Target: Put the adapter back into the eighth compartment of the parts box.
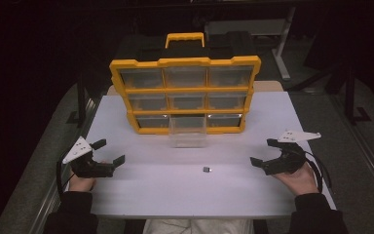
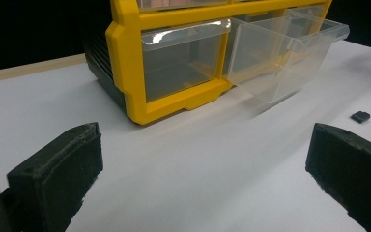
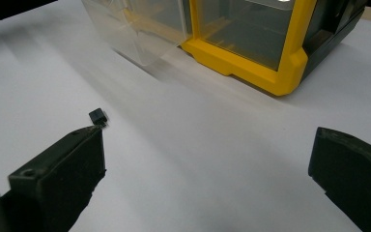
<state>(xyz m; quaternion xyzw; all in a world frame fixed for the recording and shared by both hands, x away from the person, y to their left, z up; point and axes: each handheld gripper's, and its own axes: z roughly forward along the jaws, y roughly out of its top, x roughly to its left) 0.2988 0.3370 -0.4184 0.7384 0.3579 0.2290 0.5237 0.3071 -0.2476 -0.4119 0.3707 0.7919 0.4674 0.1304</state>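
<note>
showing both forearms, the high view [image 1: 73, 200] alone frames the drawer organizer [image 1: 185, 95].

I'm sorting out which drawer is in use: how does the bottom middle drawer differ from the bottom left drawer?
The bottom middle drawer is pulled out over the table; the bottom left drawer sits pushed into the yellow frame. The middle one shows its side walls; the left one shows its front. Both are clear plastic and look empty.
</note>
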